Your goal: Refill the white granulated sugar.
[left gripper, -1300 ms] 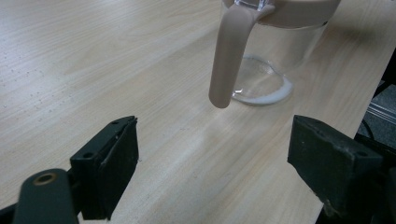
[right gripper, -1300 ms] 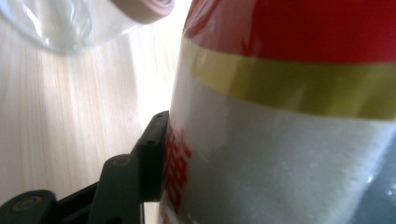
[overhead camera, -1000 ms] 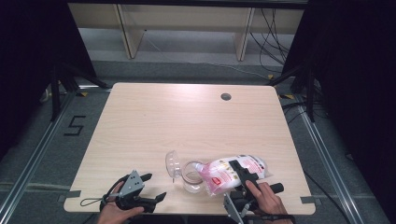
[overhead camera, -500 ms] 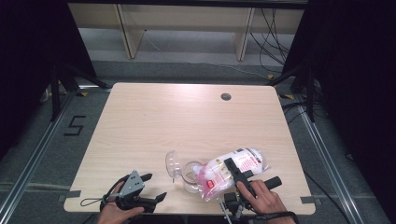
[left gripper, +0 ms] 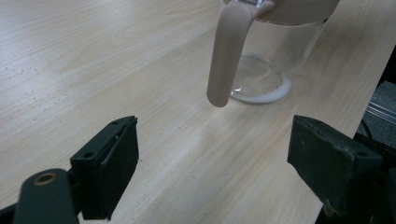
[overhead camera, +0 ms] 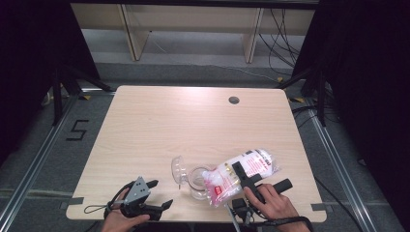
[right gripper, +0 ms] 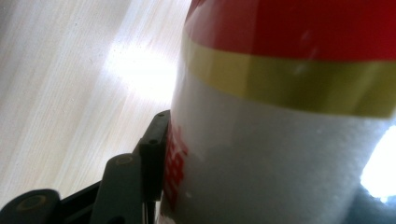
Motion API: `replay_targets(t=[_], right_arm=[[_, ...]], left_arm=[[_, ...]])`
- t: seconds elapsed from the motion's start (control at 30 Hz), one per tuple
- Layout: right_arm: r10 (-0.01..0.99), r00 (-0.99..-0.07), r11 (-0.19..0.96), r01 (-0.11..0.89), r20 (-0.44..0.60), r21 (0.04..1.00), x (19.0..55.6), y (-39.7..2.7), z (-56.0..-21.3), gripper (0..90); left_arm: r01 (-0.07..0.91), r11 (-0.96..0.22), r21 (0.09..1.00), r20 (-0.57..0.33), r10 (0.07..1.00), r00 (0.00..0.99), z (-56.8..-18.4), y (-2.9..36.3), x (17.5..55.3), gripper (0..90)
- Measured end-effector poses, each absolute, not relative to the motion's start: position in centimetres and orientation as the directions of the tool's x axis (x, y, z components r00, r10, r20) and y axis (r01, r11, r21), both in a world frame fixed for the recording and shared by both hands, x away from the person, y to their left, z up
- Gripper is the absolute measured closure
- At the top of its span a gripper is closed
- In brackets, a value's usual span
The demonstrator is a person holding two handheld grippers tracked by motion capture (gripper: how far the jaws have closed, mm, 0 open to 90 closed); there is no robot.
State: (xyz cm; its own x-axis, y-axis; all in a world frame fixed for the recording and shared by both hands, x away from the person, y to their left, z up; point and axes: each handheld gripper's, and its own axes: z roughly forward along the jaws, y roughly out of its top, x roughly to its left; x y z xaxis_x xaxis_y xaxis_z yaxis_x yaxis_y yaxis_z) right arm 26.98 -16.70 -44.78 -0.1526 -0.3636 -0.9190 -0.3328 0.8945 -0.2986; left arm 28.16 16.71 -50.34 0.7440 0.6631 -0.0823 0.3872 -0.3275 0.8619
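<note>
On the pale wooden table (overhead camera: 159, 125), the left gripper (overhead camera: 153, 203) rests wide open and empty. The right gripper (overhead camera: 254, 181) clamps a bag of white granules (overhead camera: 241, 169), tipped toward the glass jar (overhead camera: 196, 176). Pouring seems underway; next, tilt the bag further over the mouth.

My light wooden table (overhead camera: 159, 130) has a small round cable hole (overhead camera: 234, 100) near its far edge. Beyond it I see pale wooden shelving (overhead camera: 193, 24), with black cables (overhead camera: 283, 38) hanging at its right. Dark curtains (overhead camera: 367, 96) close both sides. On the grey floor to my left a "5" marking (overhead camera: 77, 130) lies beside a metal floor rail (overhead camera: 34, 169).
</note>
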Motion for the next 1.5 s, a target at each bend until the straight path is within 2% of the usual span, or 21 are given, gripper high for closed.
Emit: replay_targets(t=[0.23,0.83,1.4,1.43,1.5], right_arm=[[-0.394,-0.132,0.873,-0.365,-0.909,-0.325,26.96,-16.37,-44.58,49.9],[-0.391,-0.131,0.878,-0.351,-0.911,-0.326,26.76,-16.76,-44.26,50.4],[-0.386,-0.125,0.878,-0.354,-0.914,-0.323,26.58,-16.95,-44.03,50.8],[-0.385,-0.125,0.878,-0.355,-0.914,-0.321,26.59,-16.94,-44.01,50.8],[-0.392,-0.126,0.876,-0.352,-0.911,-0.328,26.57,-16.9,-44.0,50.8]], left_arm=[[0.39,-0.321,0.863,-0.087,0.665,0.741,-50.32,16.61,28.08,15.9],[0.391,-0.321,0.863,-0.085,0.67,0.737,-50.31,16.76,28.15,15.8],[0.371,-0.357,0.857,-0.047,0.664,0.746,-50.17,16.83,28.15,15.8],[0.388,-0.319,0.865,-0.08,0.676,0.733,-50.23,16.61,27.98,15.8],[0.372,-0.339,0.864,-0.057,0.667,0.742,-50.15,16.78,28.08,15.8]])
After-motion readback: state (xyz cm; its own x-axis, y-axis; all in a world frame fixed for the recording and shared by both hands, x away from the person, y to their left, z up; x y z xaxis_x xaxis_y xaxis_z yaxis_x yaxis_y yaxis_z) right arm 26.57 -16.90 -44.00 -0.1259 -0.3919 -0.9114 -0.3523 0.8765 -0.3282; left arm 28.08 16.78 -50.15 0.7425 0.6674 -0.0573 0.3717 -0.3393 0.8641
